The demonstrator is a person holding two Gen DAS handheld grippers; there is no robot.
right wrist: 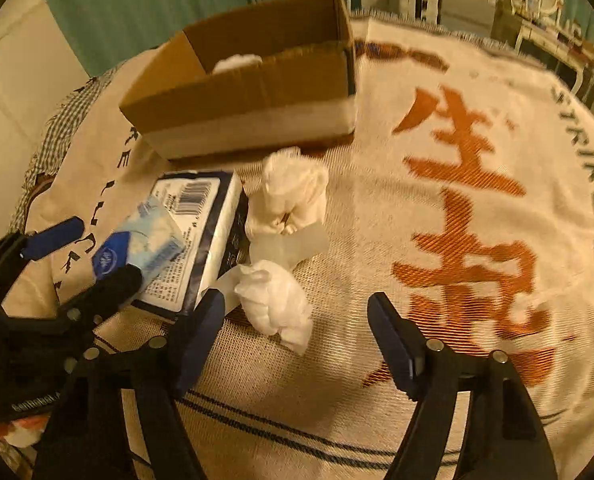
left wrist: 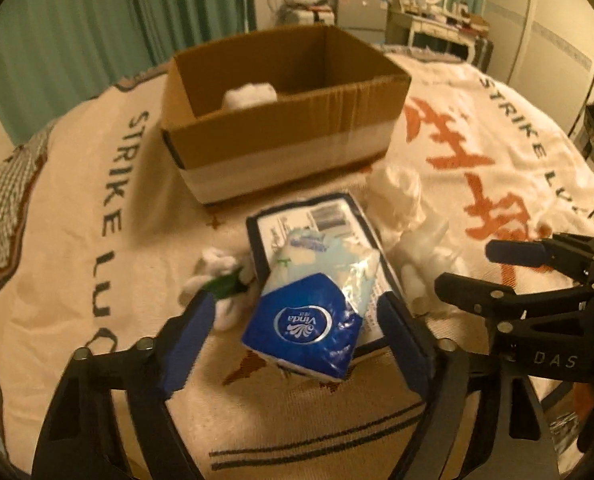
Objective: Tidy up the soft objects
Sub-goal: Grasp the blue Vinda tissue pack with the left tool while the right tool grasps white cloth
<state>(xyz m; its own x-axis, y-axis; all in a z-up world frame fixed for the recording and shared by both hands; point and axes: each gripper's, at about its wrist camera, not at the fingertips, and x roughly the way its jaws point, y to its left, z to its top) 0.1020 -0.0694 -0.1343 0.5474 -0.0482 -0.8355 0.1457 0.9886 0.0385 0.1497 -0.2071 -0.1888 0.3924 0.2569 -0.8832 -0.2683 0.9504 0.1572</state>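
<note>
A: Our left claw (left wrist: 293, 312) straddles the blue tissue pack (left wrist: 303, 320), pads apart, nothing gripped.
B: Right claw (right wrist: 297, 328) gapes unclenched around the crumpled tissue (right wrist: 273, 300) on the blanket (right wrist: 457, 152).

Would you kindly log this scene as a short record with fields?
surface: cream woven blanket with orange characters
container: open brown cardboard box, something white inside
left gripper: open, fingers either side of small blue tissue pack
under it: larger white tissue pack
right gripper: open, crumpled white tissue just ahead
</note>
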